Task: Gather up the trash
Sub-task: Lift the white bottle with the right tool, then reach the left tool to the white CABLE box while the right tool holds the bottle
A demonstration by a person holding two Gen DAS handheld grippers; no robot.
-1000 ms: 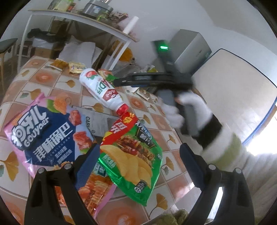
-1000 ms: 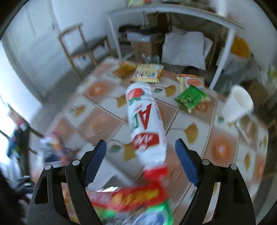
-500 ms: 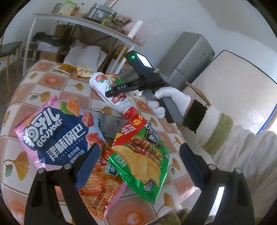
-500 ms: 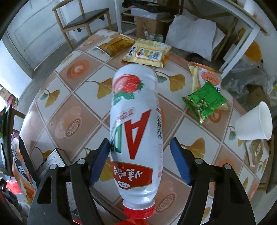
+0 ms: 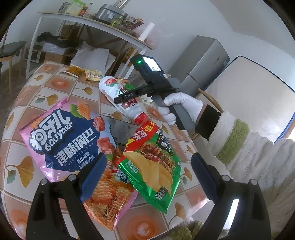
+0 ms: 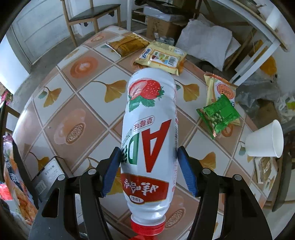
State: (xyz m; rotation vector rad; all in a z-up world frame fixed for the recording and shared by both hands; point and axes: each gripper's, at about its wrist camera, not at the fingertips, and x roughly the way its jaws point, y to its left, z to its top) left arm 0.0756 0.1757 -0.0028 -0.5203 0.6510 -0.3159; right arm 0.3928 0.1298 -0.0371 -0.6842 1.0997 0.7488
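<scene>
A white strawberry-drink bottle with a red cap lies on the tiled table. My right gripper points steeply down over it, and both blue pads touch the bottle's sides near its lower label. In the left wrist view the same bottle shows under that gripper, which a white-gloved hand holds. My left gripper stands open low over a pink-and-blue snack bag and a green chip bag. It holds nothing.
A yellow packet, a brown packet, a small green pea packet and a tipped white paper cup lie farther out on the table. A grey card lies between the bags. A chair stands beyond the table.
My right gripper came down over the bottle and its jaws narrowed until the pads met its sides. The left gripper stayed over the snack bags.
</scene>
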